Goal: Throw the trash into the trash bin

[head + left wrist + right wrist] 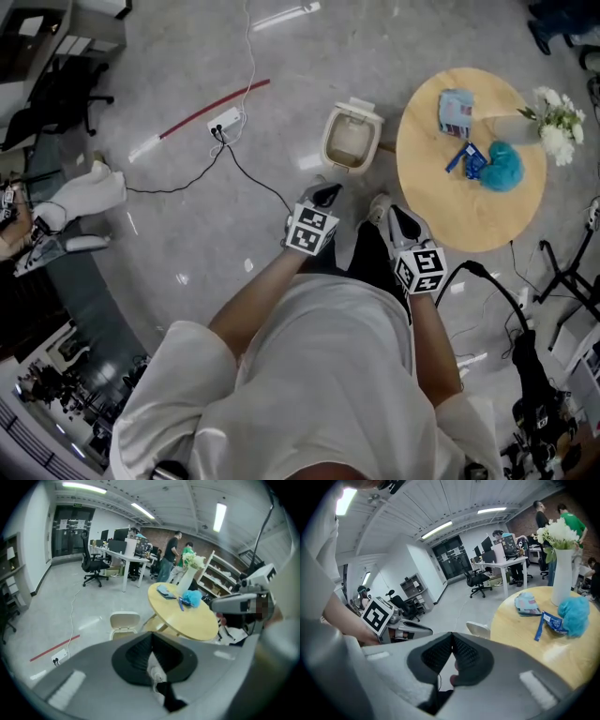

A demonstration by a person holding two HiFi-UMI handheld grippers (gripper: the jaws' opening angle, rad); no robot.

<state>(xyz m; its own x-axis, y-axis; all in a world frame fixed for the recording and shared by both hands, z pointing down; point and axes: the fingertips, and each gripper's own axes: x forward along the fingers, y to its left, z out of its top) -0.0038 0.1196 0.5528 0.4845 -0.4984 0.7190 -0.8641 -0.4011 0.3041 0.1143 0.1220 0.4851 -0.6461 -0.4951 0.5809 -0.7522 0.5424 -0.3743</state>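
Both pairs of tongs, left (325,195) and right (399,219), are closed, their ribbed black pads meeting on nothing, above the floor and short of the round, pale wooden worktop (469,220). The trash lies on it: a fuzzy blue ball (503,167), a shiny blue wrapper (466,159) and a crumpled pale packet (457,112), near a vase of white flowers (555,117). The cream, rounded-square bin (351,141) stands on the glossy grey floor (187,234) just beside the worktop's edge; whether its lid is open is hard to tell.
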